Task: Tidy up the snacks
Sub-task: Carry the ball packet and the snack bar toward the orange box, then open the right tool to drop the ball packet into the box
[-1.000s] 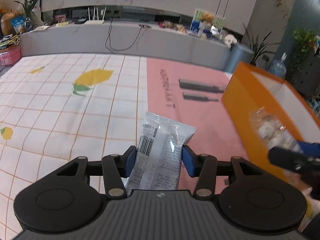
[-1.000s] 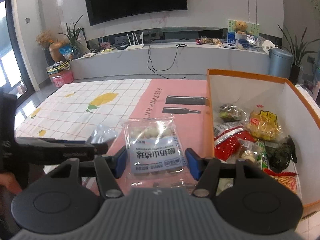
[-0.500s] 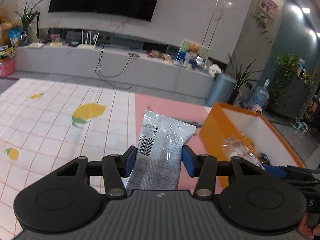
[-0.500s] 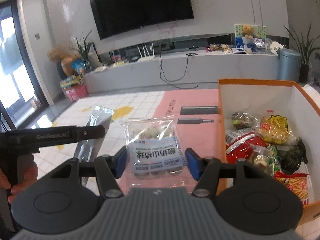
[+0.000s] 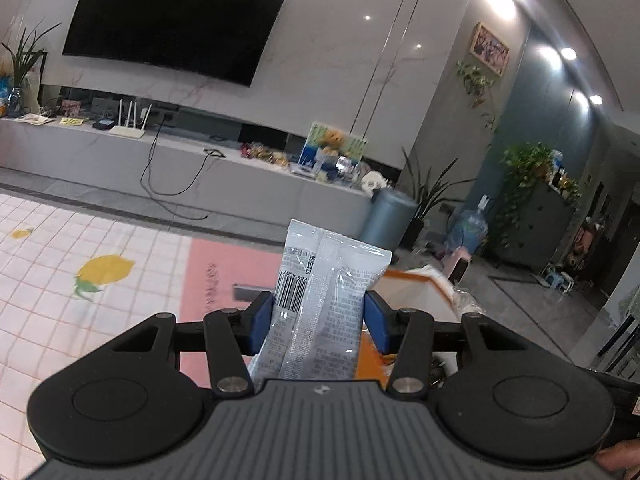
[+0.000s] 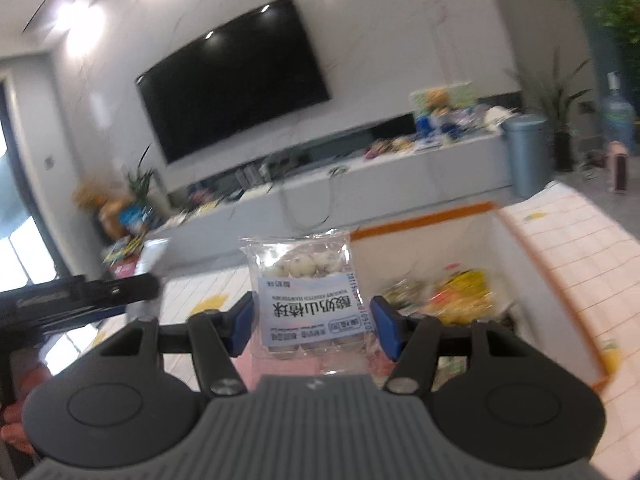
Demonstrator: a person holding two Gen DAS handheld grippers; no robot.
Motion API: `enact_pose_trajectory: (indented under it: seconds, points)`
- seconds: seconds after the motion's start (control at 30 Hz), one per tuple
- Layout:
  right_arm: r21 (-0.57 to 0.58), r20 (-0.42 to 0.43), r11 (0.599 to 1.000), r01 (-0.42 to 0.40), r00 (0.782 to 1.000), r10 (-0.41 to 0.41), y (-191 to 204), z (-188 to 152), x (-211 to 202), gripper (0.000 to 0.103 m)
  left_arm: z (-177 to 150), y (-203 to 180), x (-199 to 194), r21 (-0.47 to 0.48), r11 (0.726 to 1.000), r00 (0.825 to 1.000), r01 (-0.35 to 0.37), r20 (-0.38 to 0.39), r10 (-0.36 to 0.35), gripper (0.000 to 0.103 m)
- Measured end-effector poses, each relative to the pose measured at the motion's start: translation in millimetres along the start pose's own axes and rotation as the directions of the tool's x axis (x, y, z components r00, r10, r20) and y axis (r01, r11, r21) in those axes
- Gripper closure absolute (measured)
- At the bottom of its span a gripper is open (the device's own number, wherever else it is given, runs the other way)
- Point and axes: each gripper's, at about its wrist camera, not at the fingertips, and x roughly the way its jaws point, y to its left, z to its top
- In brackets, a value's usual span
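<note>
Left wrist view: the left tool [image 5: 318,322] is closed partway on a silver-grey snack packet [image 5: 320,304], its 2 blue pads [image 5: 262,322] pressing the packet's long edges. The packet stands upright between the fingers, barcode facing the camera, raised above the checked lemon-print mat [image 5: 80,280]. Just behind and to the right shows a corner of the orange box [image 5: 404,280], white inside. The packet looks light and soft, a crinkly film pillow; the film bows a little under the pads, so it will likely flex and could slide if squeezed loosely. Gripping across the sealed side edges near the middle, as here, seems the safest hold.

Right wrist view, blurred: the right tool [image 6: 314,322] is likewise partly closed on a clear bag of yogurt hawthorn balls [image 6: 306,296], held by its 2 side edges with the white label upside down to the camera. The bag hangs in the air just left of the orange box [image 6: 420,224], which already contains several snack packs [image 6: 456,294]. This bag is lumpy and pliable; the round pieces inside may shift, and hard pinching could crush them. The other tool [image 6: 80,294] reaches in from the left.
</note>
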Motion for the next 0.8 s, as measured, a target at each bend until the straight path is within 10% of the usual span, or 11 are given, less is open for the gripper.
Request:
enact_pose_trajectory:
  seconds: [0.23, 0.8]
  points:
    - [0.055, 0.050, 0.998, -0.025, 0.998, 0.022, -51.7, 7.3, -15.3, 0.043, -9.0, -30.9, 17.7, -0.076, 0.996, 0.999, 0.046, 0.011, -0.046, 0.047]
    - [0.103, -0.251, 0.994, 0.049, 0.968, -0.022, -75.0, 34.3, 107.6, 0.043, -29.2, -13.7, 68.1, -0.158, 0.986, 0.997, 0.061, -0.038, -0.068, 0.047]
